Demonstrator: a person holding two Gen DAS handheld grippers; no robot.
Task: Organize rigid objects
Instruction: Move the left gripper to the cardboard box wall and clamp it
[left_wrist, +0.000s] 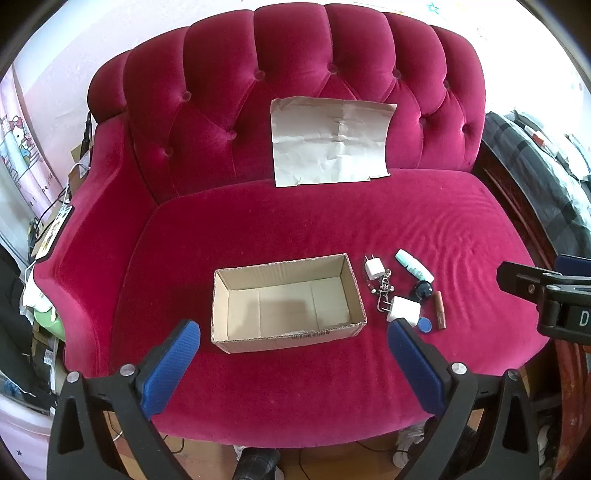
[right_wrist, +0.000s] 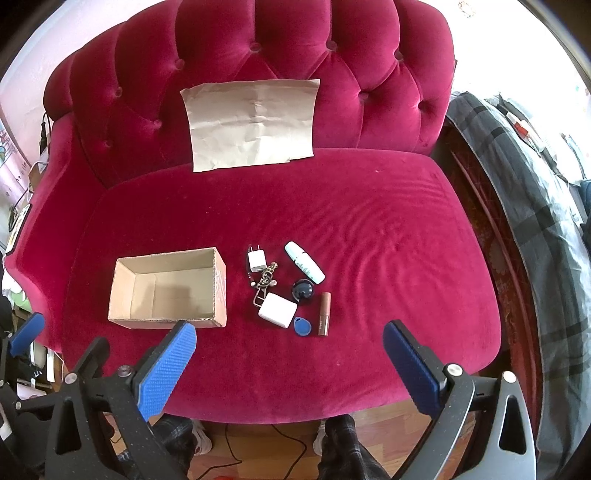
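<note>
**A:** From the left wrist view, the cardboard box (left_wrist: 288, 301) is being shown open-topped and bare inside on the red sofa (left_wrist: 295, 387). Just right of the box, the small items are being seen in a cluster: a small white plug (left_wrist: 373, 267), a keychain (left_wrist: 384, 286), a larger white charger (left_wrist: 404, 309), a pale tube (left_wrist: 413, 266), a dark round piece (left_wrist: 423, 290) and a brown lipstick (left_wrist: 439, 310). The left gripper (left_wrist: 293, 338) is being held above the sofa's front edge with its blue pads wide apart, nothing between them.

**B:** And from the right wrist view, a blue key fob (right_wrist: 303, 326) is being shown whole, right of the box beside the charger (right_wrist: 277, 309); in the other view it is being half hidden by a pad. The right gripper (right_wrist: 290, 338) is likewise being held spread, clamped on nothing.

**A:** Handling is being judged as easy: everything looks light and stiff. The charger should be taken across its flat sides; the tube (right_wrist: 304, 262) and lipstick (right_wrist: 324, 314) may roll and are best pinched mid-length. The keychain (right_wrist: 266, 280) is loose and could dangle or snag.

**B:** A sheet of paper (right_wrist: 253, 123) is being seen propped against the backrest, well behind the box (right_wrist: 168, 290).
</note>
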